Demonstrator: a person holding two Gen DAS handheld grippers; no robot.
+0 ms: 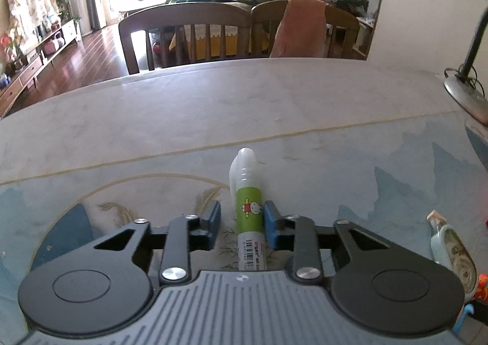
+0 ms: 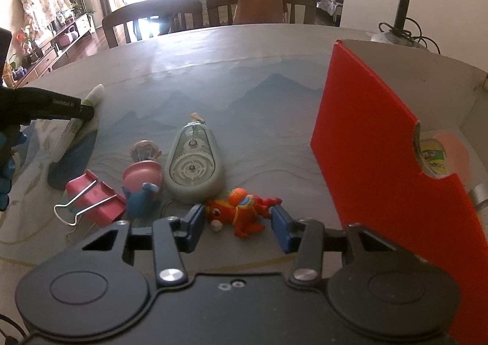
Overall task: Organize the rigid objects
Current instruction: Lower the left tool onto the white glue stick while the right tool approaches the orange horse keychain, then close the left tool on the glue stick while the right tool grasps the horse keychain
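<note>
The left claw (image 1: 242,218) is clamped on a green-labelled white plastic tube (image 1: 247,207); an orange plastic toy fish (image 2: 241,213) is flanked by the right claw (image 2: 238,223), apart.

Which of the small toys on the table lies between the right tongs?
The orange-red crab-like toy, between the right tongs; the pink-and-blue toy stands left of them.

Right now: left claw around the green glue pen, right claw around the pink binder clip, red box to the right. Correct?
Not quite. In the right wrist view the right claw brackets the orange toy animal, not the pink binder clip, which lies off to its left. Left claw around the glue pen and the red box stand.
</note>
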